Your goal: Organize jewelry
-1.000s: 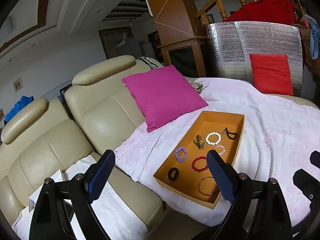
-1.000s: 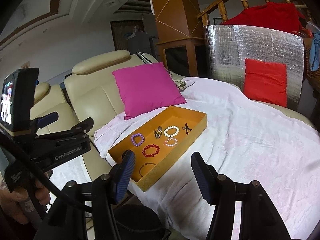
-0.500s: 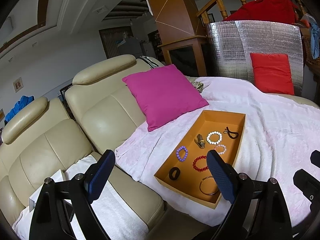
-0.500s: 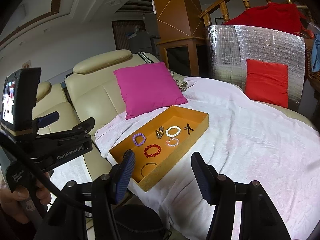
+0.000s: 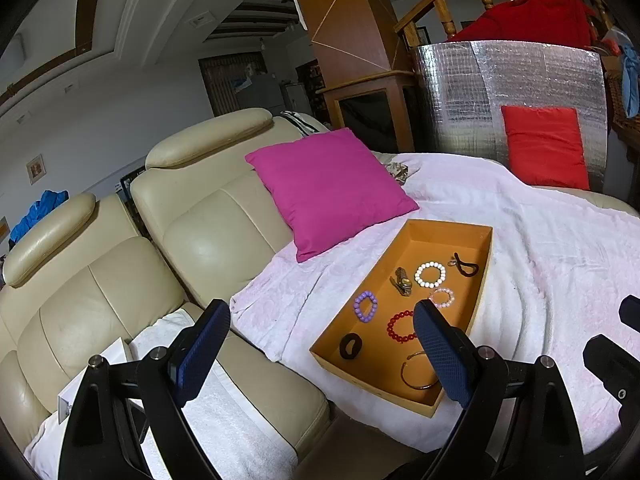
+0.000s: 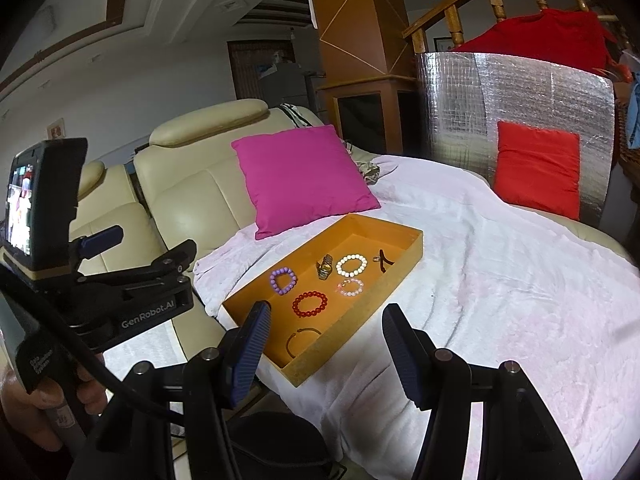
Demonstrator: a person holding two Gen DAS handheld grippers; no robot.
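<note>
An orange tray (image 5: 486,264) (image 6: 412,248) lies on a pale pink blanket over the sofa. Inside it sit a white bead bracelet (image 5: 430,275) (image 6: 351,265), a purple one (image 5: 365,306) (image 6: 283,280), a red one (image 5: 400,327) (image 6: 310,304), a pale pink one (image 5: 442,297) (image 6: 351,287), a metal watch (image 5: 402,281) (image 6: 325,268), a thin bangle (image 5: 418,372) (image 6: 302,340), a black band (image 5: 351,346) and a dark cord piece (image 5: 466,266) (image 6: 384,260). My left gripper (image 5: 320,348) hangs open in front of the tray, nothing between its fingers. My right gripper (image 6: 326,344) is open too, short of the tray's near end.
A magenta cushion (image 5: 328,188) leans on the cream sofa back (image 5: 208,232) behind the tray. A red cushion (image 5: 544,146) rests against a silver foil panel (image 5: 508,88). The blanket (image 6: 500,280) spreads right of the tray. A hand (image 6: 44,408) holds the left gripper's handle.
</note>
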